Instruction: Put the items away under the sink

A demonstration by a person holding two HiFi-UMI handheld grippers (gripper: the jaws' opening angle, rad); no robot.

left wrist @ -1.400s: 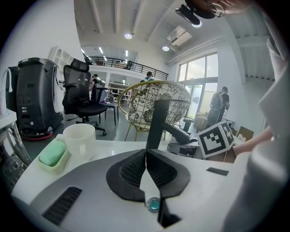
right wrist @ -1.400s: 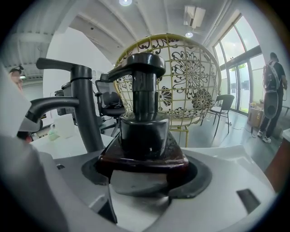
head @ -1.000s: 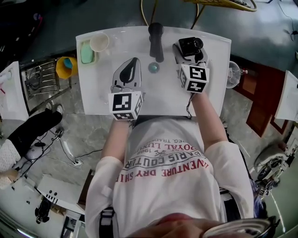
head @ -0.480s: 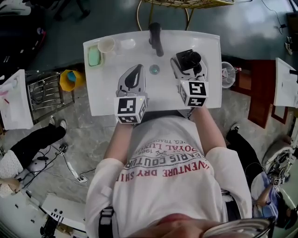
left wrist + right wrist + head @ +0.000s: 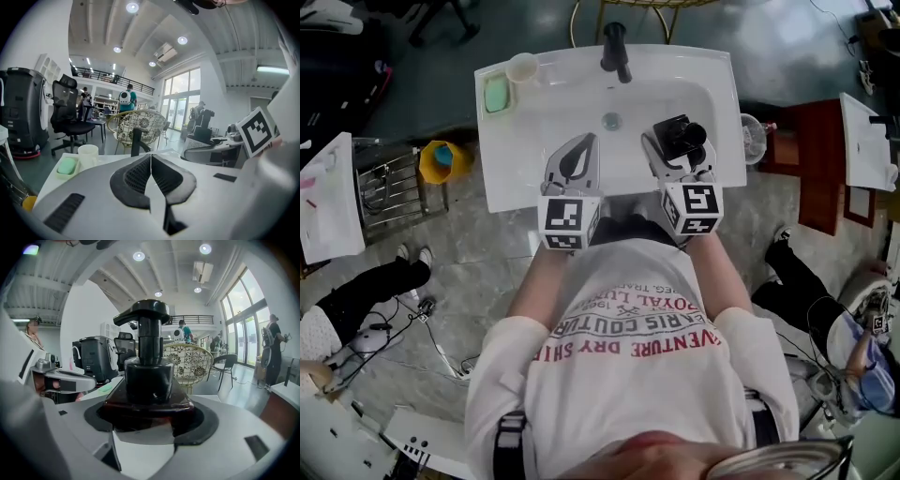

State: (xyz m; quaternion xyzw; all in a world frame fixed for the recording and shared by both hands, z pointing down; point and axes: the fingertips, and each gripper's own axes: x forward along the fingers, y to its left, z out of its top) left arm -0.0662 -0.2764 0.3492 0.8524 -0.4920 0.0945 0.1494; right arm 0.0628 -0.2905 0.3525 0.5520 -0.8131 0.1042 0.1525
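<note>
The dark pump bottle [image 5: 147, 366] stood upright in the right gripper [image 5: 677, 150], whose jaws were clamped round its broad shoulder just below the collar. It was held above the near right part of the white sink [image 5: 717, 80]. The bottle looked stiff and smooth-sided, and I'd guess fairly heavy if full, though I could not tell glass from plastic through that dark wall. The body seemed the place to hold it, since the pump head on its thin stem would likely wobble or press down. A smooth wall can slip, so it wanted keeping upright on the way down under the sink. The left gripper [image 5: 151, 164] hung beside it over the basin, jaws pressed together on nothing. At the far left corner stood a cup [image 5: 522, 67] beside a green soap [image 5: 495, 94], with the black tap [image 5: 616, 52] at the back.
</note>
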